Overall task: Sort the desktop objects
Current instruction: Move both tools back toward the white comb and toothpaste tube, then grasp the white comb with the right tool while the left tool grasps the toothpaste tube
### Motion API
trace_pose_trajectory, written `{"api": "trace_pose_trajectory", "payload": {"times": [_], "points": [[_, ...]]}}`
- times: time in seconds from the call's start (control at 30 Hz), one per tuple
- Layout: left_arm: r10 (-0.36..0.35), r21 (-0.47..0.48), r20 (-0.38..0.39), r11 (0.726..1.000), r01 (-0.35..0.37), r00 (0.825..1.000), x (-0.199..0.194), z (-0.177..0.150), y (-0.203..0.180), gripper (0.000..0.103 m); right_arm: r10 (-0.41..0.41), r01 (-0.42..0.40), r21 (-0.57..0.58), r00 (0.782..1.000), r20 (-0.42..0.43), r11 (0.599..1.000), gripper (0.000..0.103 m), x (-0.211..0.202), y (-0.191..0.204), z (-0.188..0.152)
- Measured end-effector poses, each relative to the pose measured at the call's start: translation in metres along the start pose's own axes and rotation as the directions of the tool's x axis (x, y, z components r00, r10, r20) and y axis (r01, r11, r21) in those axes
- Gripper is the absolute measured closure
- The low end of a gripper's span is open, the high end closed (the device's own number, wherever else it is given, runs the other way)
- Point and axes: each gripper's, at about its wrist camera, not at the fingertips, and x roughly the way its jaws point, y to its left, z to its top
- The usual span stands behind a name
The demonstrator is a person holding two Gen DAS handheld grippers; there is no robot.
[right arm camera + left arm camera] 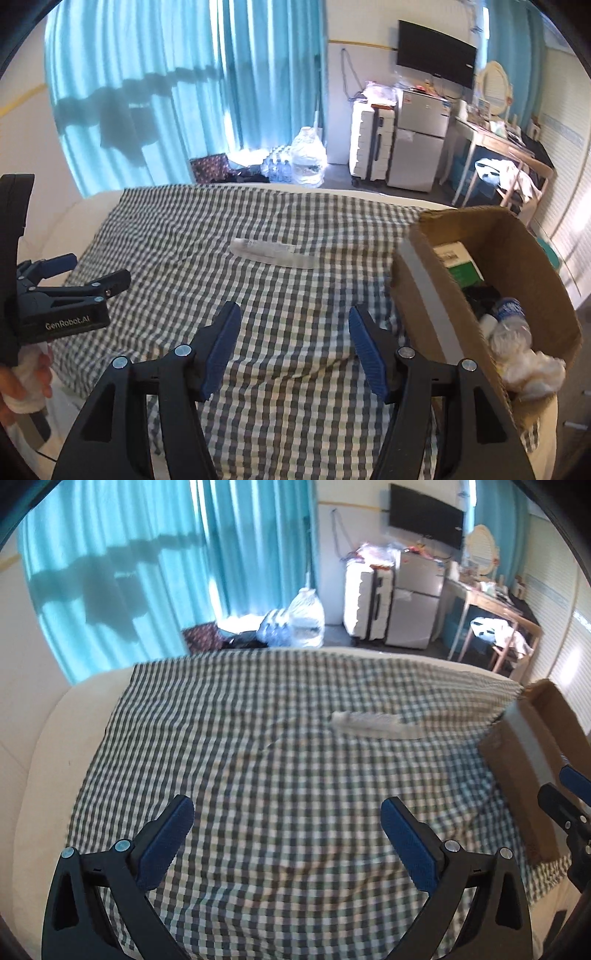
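A pale, flat packet [272, 253], long and narrow, is lying on the checked cloth [295, 332] toward the far middle of the bed [44, 738]; in the left wrist view it [376, 725] is showing blurred, its print unreadable. To its right, a cardboard box [546, 258] is sitting at the right edge of the cloth, well apart from the packet. Inside the box a green and white carton [460, 264], a crumpled plastic bottle [511, 321], something black [480, 295] and a wad of white stuffing [535, 373] are lying heaped together.

The right tongs [294, 350] are hanging above the cloth just left of the box, the blue pads [221, 350] standing apart and gripping nothing. The left tongs [288, 843] are hovering over the near part of the cloth, spread even wider, also empty. In the right wrist view the left tongs [96, 273] are showing from the side at the left edge, with a hand [22, 373] holding the handle below.

Beyond the bed, turquoise curtains [166, 92] are hanging over a bright window, a large water jug [308, 155] is standing on the floor, and a small fridge [417, 147], a white suitcase [365, 142] and a wall screen [436, 53] are showing farther right.
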Motion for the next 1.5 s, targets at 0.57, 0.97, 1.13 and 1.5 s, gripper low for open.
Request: {"api": "trace_pose_trajectory", "payload": {"times": [0.57, 0.97, 1.13, 1.5], "points": [[-0.025, -0.086, -0.164, 0.996, 0.011, 0.986, 0.126, 0.002, 0.029, 0.0, -0.119, 0.044, -0.376, 0.977, -0.179, 0.925, 0.047, 0.243, 0.046, 0.031], [-0.013, -0.068, -0.187, 0.998, 0.0, 0.982, 0.139, -0.007, 0.037, 0.0, -0.118, 0.014, -0.331, 0.948, -0.296, 0.943, 0.077, 0.231, 0.048, -0.002], [-0.008, -0.046, -0.171, 0.999, 0.001, 0.985, 0.125, -0.006, 0.033, 0.0, 0.023, -0.068, -0.114, 0.933, -0.359, 0.991, 0.093, 0.177, 0.028, -0.035], [-0.045, 0.08, -0.111, 0.995, 0.054, 0.993, 0.121, 0.004, -0.02, 0.0, 0.245, -0.166, 0.242, 0.904, -0.349, 0.956, 0.098, 0.155, -0.034, -0.059]]}}
